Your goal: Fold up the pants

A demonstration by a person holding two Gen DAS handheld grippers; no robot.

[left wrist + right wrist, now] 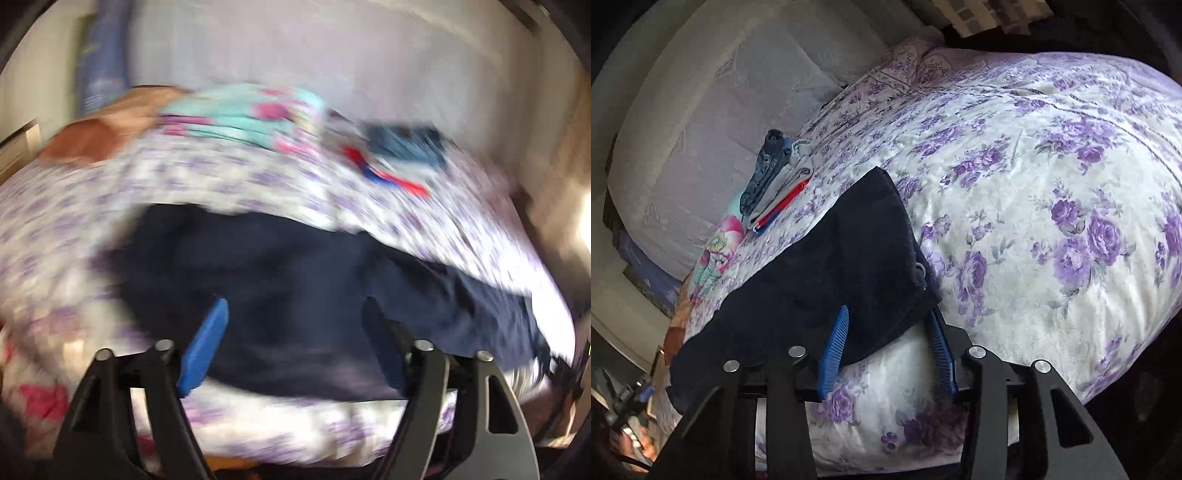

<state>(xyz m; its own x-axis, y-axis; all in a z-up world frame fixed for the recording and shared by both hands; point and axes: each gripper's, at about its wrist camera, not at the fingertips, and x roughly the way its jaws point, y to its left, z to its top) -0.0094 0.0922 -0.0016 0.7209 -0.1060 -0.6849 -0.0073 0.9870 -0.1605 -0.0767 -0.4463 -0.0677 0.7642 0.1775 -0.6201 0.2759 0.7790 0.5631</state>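
Two grippers worked over one pair of dark navy pants [827, 266] that lay on a bedspread [1052, 192] printed with purple flowers on white. In the right wrist view the pants appeared as a folded, elongated slab of thick, matte fabric, running from the lower left of the bed toward its middle, with a rounded, smooth far end and a small grey cord loop showing at the right edge. The cloth lay mostly flat, with soft creases near the near corner.

The right gripper [888, 317] sat low at the near corner of the pants. Its blue ribbed fingers [834, 347] stood apart, with the corner of the fabric lying between them; the pads did not visibly press on the cloth.

The left wrist view was heavily motion-blurred. The left gripper [295, 306] hung above the pants [295, 266], its jaws spread wide with nothing clamped between them. The navy fabric filled the middle of that view as one broad, dark mass on the bedspread [92, 229].

Beyond the pants, a stack of folded garments [775, 184] in denim blue, grey and red-blue stripes rested on the bed near the padded pale headboard [713, 110]. Beside the stack lay a turquoise and pink item [720, 243].
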